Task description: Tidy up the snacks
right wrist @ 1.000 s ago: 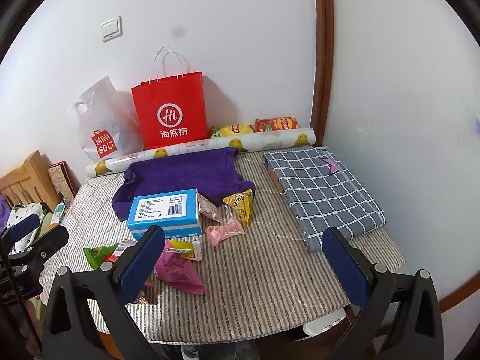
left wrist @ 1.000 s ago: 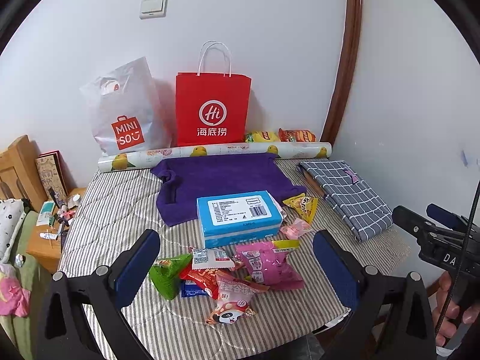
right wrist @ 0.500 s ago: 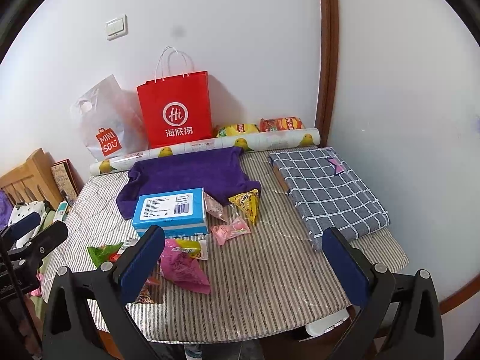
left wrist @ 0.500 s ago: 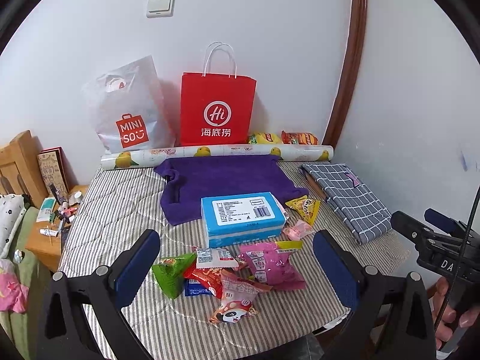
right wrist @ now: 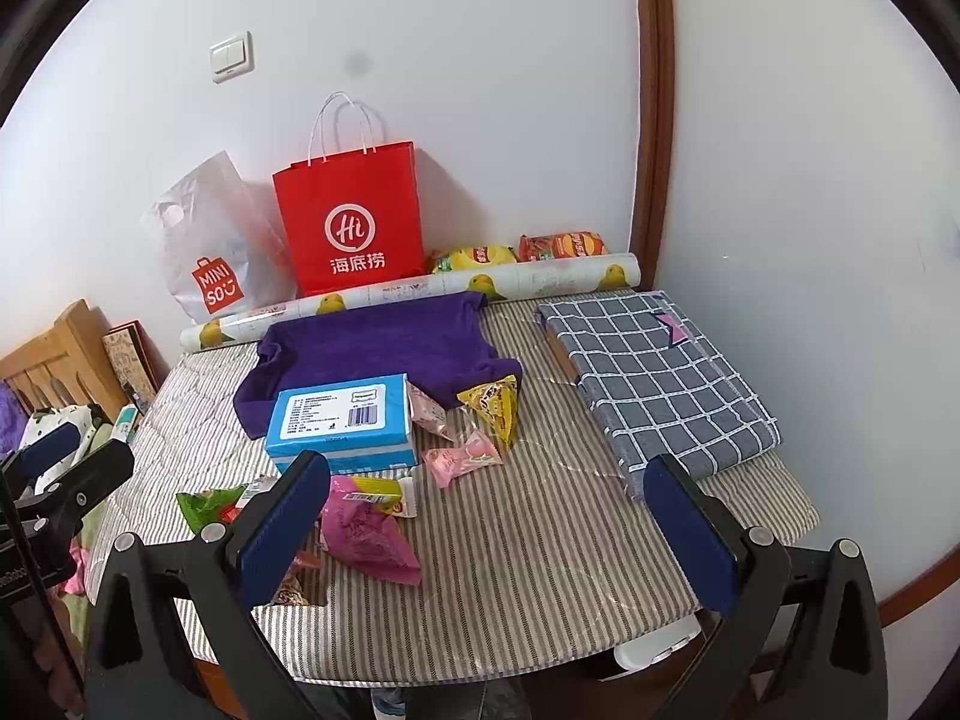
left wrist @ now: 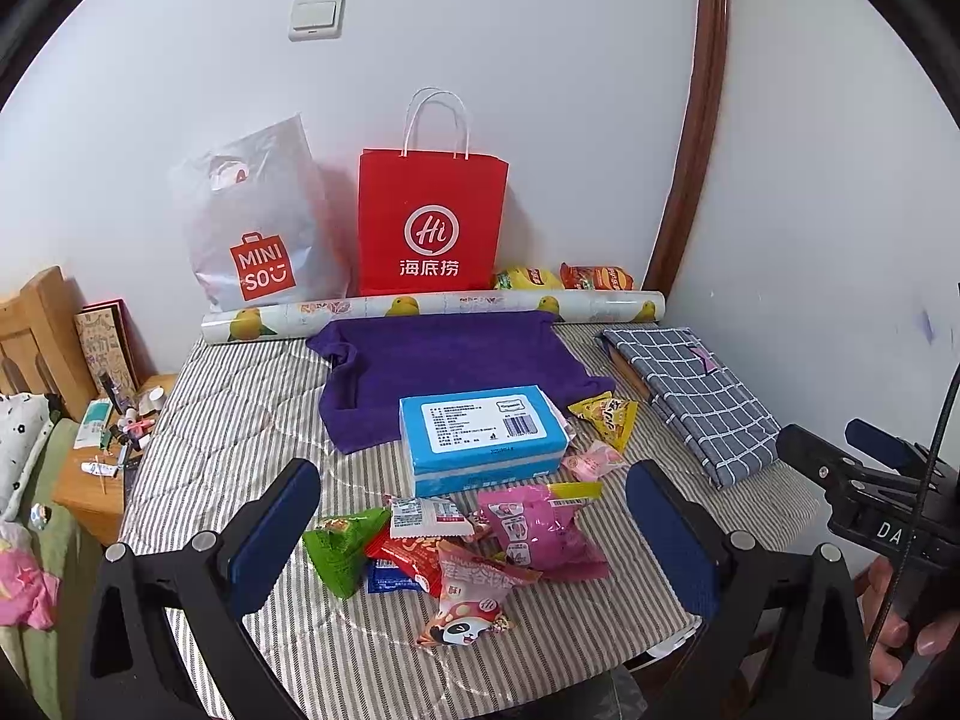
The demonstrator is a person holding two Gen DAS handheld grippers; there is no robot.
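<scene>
Both grippers hang above the near edge of the striped table [left wrist: 228,414] with nothing in them: the left gripper [left wrist: 474,531] has its blue pads spread wide over the snack pile, and the right gripper [right wrist: 486,525] is equally agape over bare cloth toward the near right corner.

The snacks sit mostly near the near edge, left of centre: a pink packet [left wrist: 543,531], a green triangular packet [left wrist: 342,546], a panda-printed packet [left wrist: 474,600] and a few small red and white sachets overlapping one another. A yellow triangular packet [right wrist: 495,408] and a small pink candy packet [right wrist: 459,459] lie just right of the blue box [left wrist: 480,435], which rests partly on the purple towel [left wrist: 444,354]. A red paper bag [left wrist: 432,219] stands at the far edge against the wall.

No pickup has begun, by my reading. The pile is loose and crinkly, so it seems wise to take one packet at a time, starting with the topmost, the panda-printed one or the pink one, pinching a puffed body or sealed edge rather than scooping, and lowering straight down so neighbours are not dragged off the edge.
</scene>
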